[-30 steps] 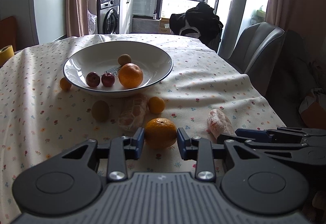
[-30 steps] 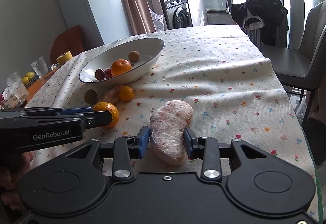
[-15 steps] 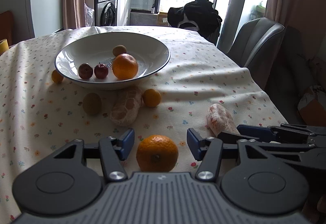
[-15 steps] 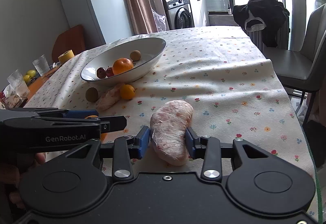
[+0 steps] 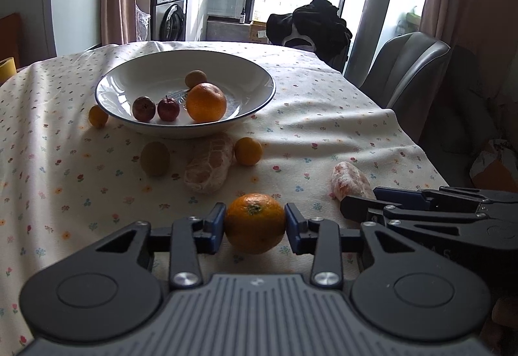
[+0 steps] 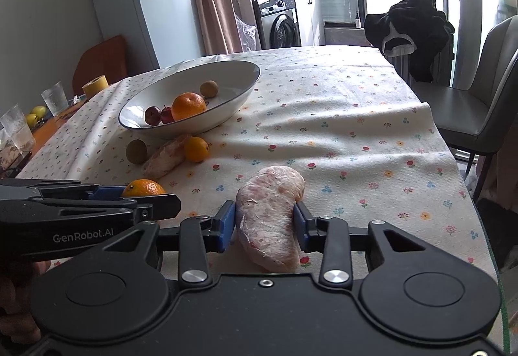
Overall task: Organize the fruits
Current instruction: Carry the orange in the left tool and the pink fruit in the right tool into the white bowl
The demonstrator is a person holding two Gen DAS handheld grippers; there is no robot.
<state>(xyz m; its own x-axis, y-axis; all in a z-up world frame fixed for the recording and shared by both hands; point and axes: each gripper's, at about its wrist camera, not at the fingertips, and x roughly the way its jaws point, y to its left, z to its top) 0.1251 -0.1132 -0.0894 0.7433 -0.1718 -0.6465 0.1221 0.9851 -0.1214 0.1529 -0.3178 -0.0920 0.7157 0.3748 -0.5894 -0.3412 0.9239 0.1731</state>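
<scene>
While both pairs of tongs are sitting low over the counter [image 5: 323, 116], the left tongs [image 5: 255, 223] are pinching an orange [image 5: 255, 221] at its widest girth, blue pads pressing both flanks, and the right tongs [image 6: 264, 221] are gripping a wrapped fruit wedge [image 6: 270, 216] across its middle. Whether either fruit is lifted or resting on the floral cloth, I cannot tell. That orange is looking firm, round and dimpled, so it is probably tolerating a snug squeeze, though its curve could roll out of a shallow bite. By contrast, the wedge is looking soft, with clingy film wrinkling over pale pink flesh; judging by that, gentle pressure at the thick centre seems safest. Further out, a second wrapped piece [image 5: 209, 166], a small citrus [image 5: 248, 151] and a dull greenish-brown fruit [image 5: 155, 158] are lying just beside a glossy white bowl [image 5: 259, 77], which is already holding several fruits.
</scene>
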